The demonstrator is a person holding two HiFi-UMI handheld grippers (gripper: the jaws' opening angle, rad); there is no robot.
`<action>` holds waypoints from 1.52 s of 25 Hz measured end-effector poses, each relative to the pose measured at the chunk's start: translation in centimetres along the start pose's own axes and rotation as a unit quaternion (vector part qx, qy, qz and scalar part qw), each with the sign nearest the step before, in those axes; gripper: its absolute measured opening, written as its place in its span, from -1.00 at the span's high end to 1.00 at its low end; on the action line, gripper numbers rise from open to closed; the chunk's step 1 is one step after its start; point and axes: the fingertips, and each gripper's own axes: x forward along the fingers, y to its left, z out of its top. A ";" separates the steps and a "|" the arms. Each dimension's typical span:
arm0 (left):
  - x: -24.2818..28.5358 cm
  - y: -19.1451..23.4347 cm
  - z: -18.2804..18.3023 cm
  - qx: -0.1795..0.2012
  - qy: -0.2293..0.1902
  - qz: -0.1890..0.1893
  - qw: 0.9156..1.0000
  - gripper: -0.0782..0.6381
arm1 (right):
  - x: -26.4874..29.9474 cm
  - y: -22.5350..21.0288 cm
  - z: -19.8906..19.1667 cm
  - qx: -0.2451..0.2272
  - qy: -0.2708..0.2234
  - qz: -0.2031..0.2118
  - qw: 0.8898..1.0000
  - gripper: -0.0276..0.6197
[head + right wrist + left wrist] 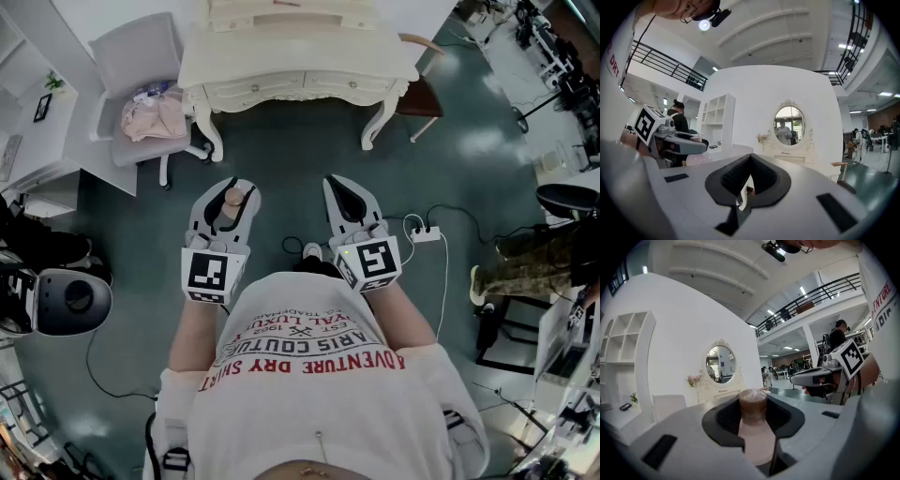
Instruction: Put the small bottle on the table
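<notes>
A small pale-pink bottle (232, 202) with a brown cap is held between the jaws of my left gripper (228, 195), above the floor and short of the table. In the left gripper view the bottle (754, 427) stands upright between the dark pads, cap upward. My right gripper (343, 194) hovers level with it to the right, shut with nothing in it. In the right gripper view that gripper (749, 164) has its pads meeting at the tip. The cream dressing table (300, 58) stands straight ahead, its round mirror (720, 363) against the white wall.
A grey chair (141, 56) holding a pink bundle (155, 117) stands left of the table. A wooden chair (420, 94) is at its right corner. A power strip and cables (424, 232) lie on the green floor. White shelving (23, 112) lines the left side.
</notes>
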 end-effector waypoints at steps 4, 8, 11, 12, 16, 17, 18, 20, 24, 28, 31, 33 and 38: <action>-0.1 0.0 0.1 -0.001 0.003 -0.001 1.000 0.42 | -0.3 0.1 0.0 0.001 0.003 -0.001 1.000 0.92; 0.0 0.3 0.2 0.000 0.004 -0.002 1.000 0.42 | -0.1 0.1 0.1 0.001 0.006 0.000 1.000 0.92; 0.1 0.6 0.2 -0.001 0.003 -0.002 1.000 0.42 | 0.3 0.2 0.0 0.002 0.006 -0.001 1.000 0.92; 0.2 0.7 0.2 -0.001 0.002 -0.002 1.000 0.42 | 0.5 0.1 0.0 0.004 0.005 -0.003 1.000 0.92; 0.6 1.3 -0.1 -0.005 0.004 0.000 1.000 0.42 | 1.1 -0.2 0.0 0.023 -0.001 -0.009 1.000 0.92; 0.8 1.4 -0.2 -0.006 0.006 0.001 1.000 0.42 | 1.4 -0.3 0.0 0.025 0.000 -0.008 1.000 0.92; 1.1 1.6 -0.3 -0.007 0.008 0.002 1.000 0.42 | 1.8 -0.4 -0.1 0.025 0.001 -0.007 1.000 0.92; 2.0 1.9 -0.5 -0.009 0.011 0.003 1.000 0.42 | 2.5 -1.0 -0.3 0.025 0.004 -0.003 1.000 0.92; 4.5 2.9 -0.8 -0.009 0.015 0.007 1.000 0.42 | 4.9 -2.8 -1.0 0.027 0.006 0.001 1.000 0.92; 7.9 3.9 -1.5 -0.013 0.025 0.020 0.999 0.42 | 7.6 -5.4 -2.4 0.037 0.015 0.014 0.999 0.92; 11.6 4.6 -1.5 -0.017 0.031 0.029 0.999 0.42 | 10.5 -8.6 -2.7 0.045 0.019 0.022 0.999 0.92; 14.6 5.2 -1.1 -0.017 0.034 0.033 0.999 0.42 | 12.7 -10.9 -2.6 0.044 0.020 0.030 0.998 0.92; 22.7 7.1 -0.1 -0.028 0.041 0.060 0.997 0.42 | 18.8 -16.8 -2.4 0.042 0.032 0.064 0.997 0.92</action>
